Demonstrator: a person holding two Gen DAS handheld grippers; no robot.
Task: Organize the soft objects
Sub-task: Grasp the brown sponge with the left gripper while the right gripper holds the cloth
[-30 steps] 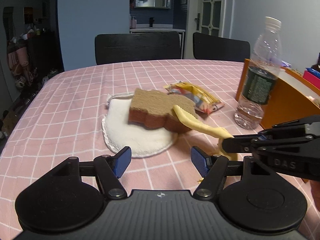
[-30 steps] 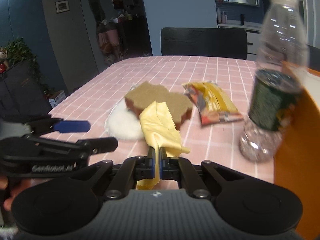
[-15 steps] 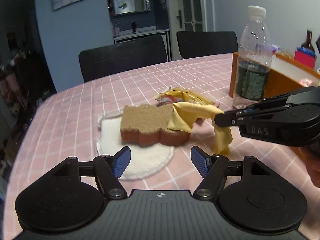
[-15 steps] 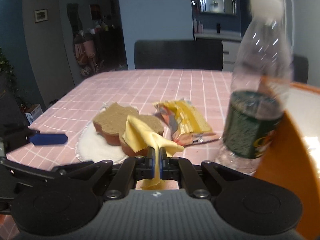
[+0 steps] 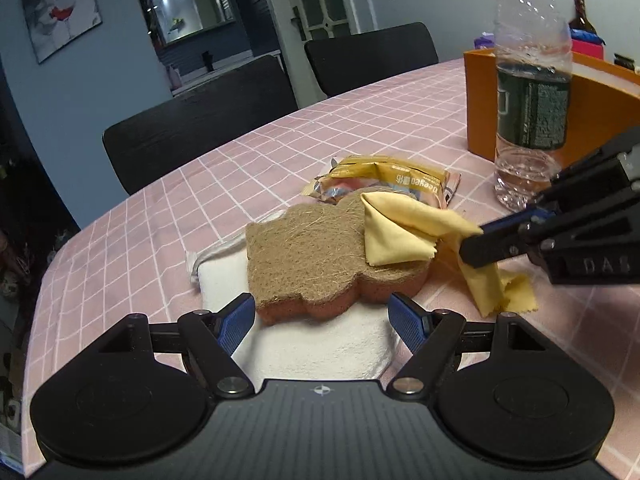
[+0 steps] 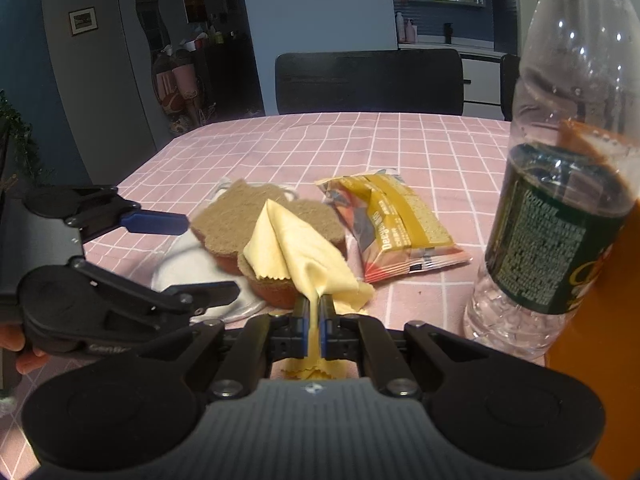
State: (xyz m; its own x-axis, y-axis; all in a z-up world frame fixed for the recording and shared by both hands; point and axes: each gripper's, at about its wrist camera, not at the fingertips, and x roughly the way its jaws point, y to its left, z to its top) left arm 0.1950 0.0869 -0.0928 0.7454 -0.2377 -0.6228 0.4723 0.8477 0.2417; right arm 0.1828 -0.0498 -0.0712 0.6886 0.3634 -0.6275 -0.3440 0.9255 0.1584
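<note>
A brown scouring sponge (image 5: 316, 256) with a red base lies on a round white cloth pad (image 5: 320, 344) on the pink checked tablecloth. A yellow cloth (image 5: 400, 236) drapes over the sponge's right end. My right gripper (image 6: 314, 308) is shut on the yellow cloth (image 6: 296, 252) and holds its near corner; it also shows in the left wrist view (image 5: 472, 246). My left gripper (image 5: 322, 314) is open and empty, its fingers on either side of the sponge's near edge; it also shows in the right wrist view (image 6: 196, 256).
A yellow snack packet (image 5: 384, 180) lies just behind the sponge. A plastic water bottle (image 5: 528, 92) stands to the right, against an orange box (image 5: 592, 112). Black chairs (image 5: 208, 116) stand at the table's far edge.
My left gripper has moved in close to the sponge. My right gripper has lifted the yellow cloth and folded more of it onto the sponge.
</note>
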